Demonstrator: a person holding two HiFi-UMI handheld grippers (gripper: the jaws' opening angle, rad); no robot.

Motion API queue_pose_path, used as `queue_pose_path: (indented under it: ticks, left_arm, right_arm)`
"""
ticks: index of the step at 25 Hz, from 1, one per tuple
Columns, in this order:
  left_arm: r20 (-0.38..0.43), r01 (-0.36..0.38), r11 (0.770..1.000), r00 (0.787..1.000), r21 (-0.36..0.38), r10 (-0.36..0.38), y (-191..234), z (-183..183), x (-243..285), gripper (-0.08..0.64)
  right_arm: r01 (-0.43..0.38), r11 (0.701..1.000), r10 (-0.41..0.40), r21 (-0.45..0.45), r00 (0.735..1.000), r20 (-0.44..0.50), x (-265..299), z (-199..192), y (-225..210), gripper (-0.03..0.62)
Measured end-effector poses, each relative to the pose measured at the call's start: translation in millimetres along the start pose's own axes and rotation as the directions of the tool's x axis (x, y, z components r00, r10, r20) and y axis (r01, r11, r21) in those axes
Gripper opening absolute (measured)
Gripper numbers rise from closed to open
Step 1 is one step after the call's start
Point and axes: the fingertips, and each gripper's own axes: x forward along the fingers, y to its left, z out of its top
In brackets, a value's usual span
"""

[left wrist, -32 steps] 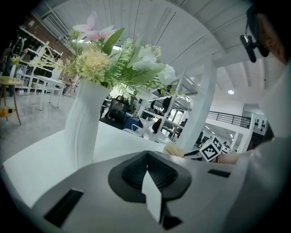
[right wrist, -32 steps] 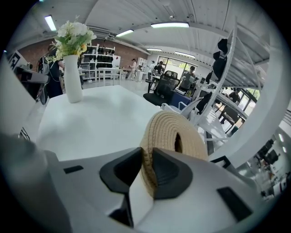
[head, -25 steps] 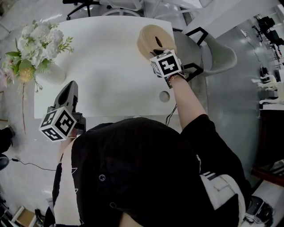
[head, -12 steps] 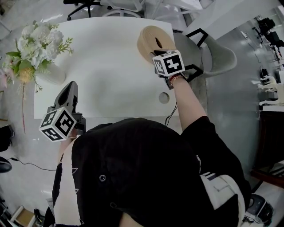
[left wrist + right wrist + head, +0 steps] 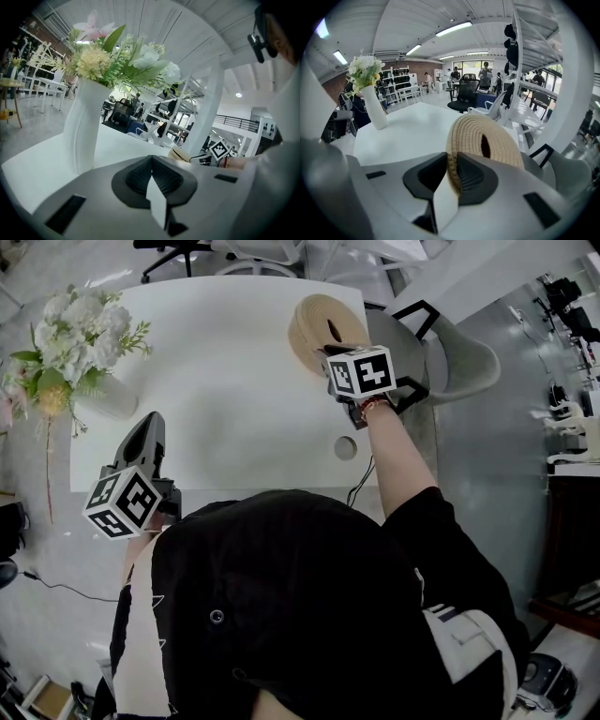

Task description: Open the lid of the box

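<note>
A round woven straw lid (image 5: pixel 312 320) with a dark slot in it stands tilted on edge at the white table's (image 5: pixel 225 409) far right. My right gripper (image 5: pixel 335 352) is shut on its near rim. In the right gripper view the lid (image 5: pixel 501 145) rises between the jaws of the right gripper (image 5: pixel 452 164), which pinch its thick edge. I cannot make out the box body under the lid. My left gripper (image 5: pixel 147 430) hovers at the table's near left edge, shut with nothing in it; in the left gripper view the left gripper's (image 5: pixel 152 180) jaws meet.
A white vase of flowers (image 5: pixel 89 348) stands at the table's far left, also seen as the vase (image 5: pixel 84 126) close ahead of the left gripper. A round cable hole (image 5: pixel 346 447) sits near the table's front right. A grey chair (image 5: pixel 459 357) stands beyond the right edge.
The right gripper has shifted slightly to the right with the woven lid in its jaws. The left gripper has stayed still.
</note>
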Motion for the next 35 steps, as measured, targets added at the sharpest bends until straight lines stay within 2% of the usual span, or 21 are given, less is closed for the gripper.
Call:
queue_pose_path:
  ticks: [17,25,35]
  left_arm:
    - [0.006,-0.012,1.000,1.000,-0.008,0.012,4.8,1.1,1.4,0.011]
    - [0.003,-0.017,1.000,1.000,-0.009,0.017,4.6,0.5,1.3,0.011]
    - [0.003,-0.015,1.000,1.000,0.007,0.015,3.7,2.6,1.9,0.011]
  right_arm:
    - [-0.031,0.996,0.027,0.082,0.999,0.043,-4.4,5.9,-2.5,0.074]
    - [-0.032,0.995,0.021,0.097,0.994,0.112,-14.1,20.1,-5.0,0.074]
    - [-0.102,0.971,0.062,0.216,0.981,0.182,-21.9,26.7,-4.3,0.074]
